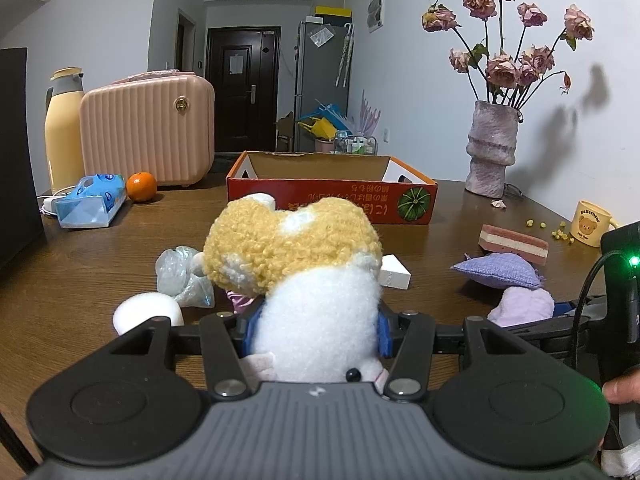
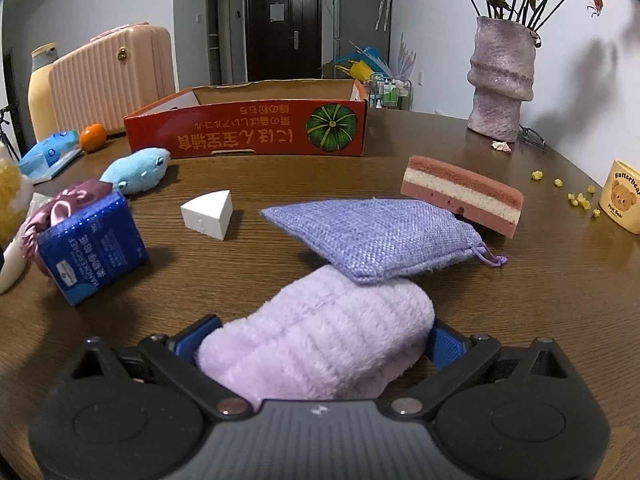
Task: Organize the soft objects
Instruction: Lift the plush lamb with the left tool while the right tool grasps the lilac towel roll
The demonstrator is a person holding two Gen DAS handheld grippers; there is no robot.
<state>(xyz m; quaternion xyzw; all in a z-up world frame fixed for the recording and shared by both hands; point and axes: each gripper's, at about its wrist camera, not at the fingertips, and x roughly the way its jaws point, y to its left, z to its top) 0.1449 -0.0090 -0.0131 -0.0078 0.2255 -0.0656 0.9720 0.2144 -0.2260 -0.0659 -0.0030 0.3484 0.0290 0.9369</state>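
Observation:
My left gripper point(image 1: 320, 330) is shut on a yellow-and-white plush toy point(image 1: 296, 248), which it holds above the wooden table point(image 1: 100, 264). In the right wrist view, a lilac fluffy cloth point(image 2: 316, 344) lies on the table between the wide-apart blue pads point(image 2: 446, 342) of my right gripper point(image 2: 320, 340), which stands open. The cloth's far end is tucked under a purple burlap pouch point(image 2: 372, 240). Behind the pouch lies a pink-and-white sponge point(image 2: 464, 196). An open orange cardboard box point(image 2: 256, 132) stands at the far side of the table.
On the left are a white foam wedge point(image 2: 210, 214), a blue plush fish point(image 2: 136, 170), a blue tissue pack point(image 2: 94, 248) and a purple satin scrunchie point(image 2: 60, 208). A vase of dried roses point(image 2: 500, 80) and a yellow mug point(image 2: 624, 196) stand right; a pink suitcase point(image 1: 148, 128) stands back left.

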